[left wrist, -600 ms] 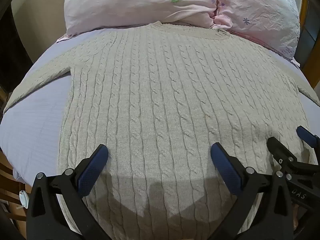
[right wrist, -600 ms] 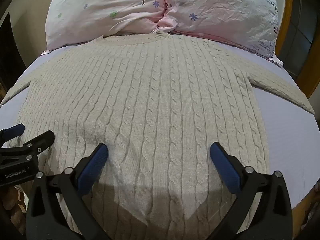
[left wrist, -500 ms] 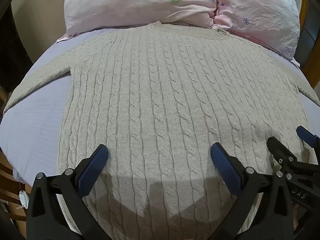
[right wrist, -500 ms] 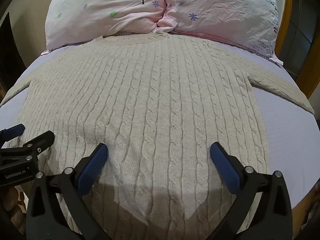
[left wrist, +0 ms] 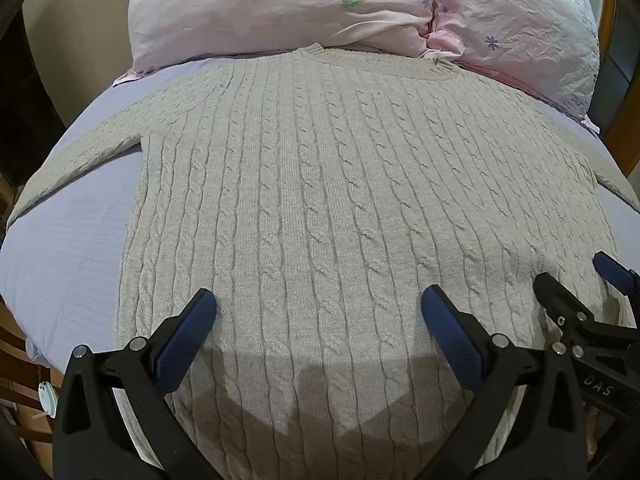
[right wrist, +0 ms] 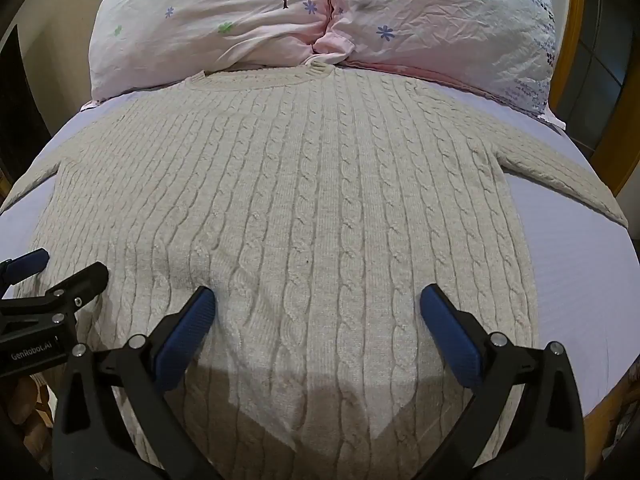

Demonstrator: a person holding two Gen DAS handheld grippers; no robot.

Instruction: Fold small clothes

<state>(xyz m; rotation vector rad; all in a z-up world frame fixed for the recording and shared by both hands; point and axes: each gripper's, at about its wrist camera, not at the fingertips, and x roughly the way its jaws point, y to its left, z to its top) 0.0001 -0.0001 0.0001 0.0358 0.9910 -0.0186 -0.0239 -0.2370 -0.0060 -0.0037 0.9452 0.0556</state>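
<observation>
Beige cable-knit sweater (left wrist: 320, 208), count 1, lies flat and spread on the bed (left wrist: 68, 248), lavender sheet under it; neckline at the far end touches the pillows, hem at the near end under both cameras; 2 sleeves run out to the sides, left sleeve (left wrist: 92, 152) and right sleeve (right wrist: 560, 184), both lying on the sheet.

Pillows: 2, pink with small flower print, side by side at the head of the bed; left pillow (left wrist: 280, 12), right pillow (left wrist: 520, 28); tree print near the seam where they meet.

Grippers: 2; each has 2 blue-padded fingers.

Left gripper (left wrist: 318, 316): jaws wide apart, nothing between them; hovers over the lower left part of the sweater body; cannot tell whether the pads touch the knit.

Right gripper (right wrist: 318, 314): jaws wide apart too, holding nothing; over the lower right part of the sweater body; contact with the fabric not readable either.

Each gripper shows at the edge of the other's view, so they sit side by side, near each other but apart; both cast shadows on the knit near the hem.

Wooden bed frame (right wrist: 576, 20) visible at the right edge.
</observation>
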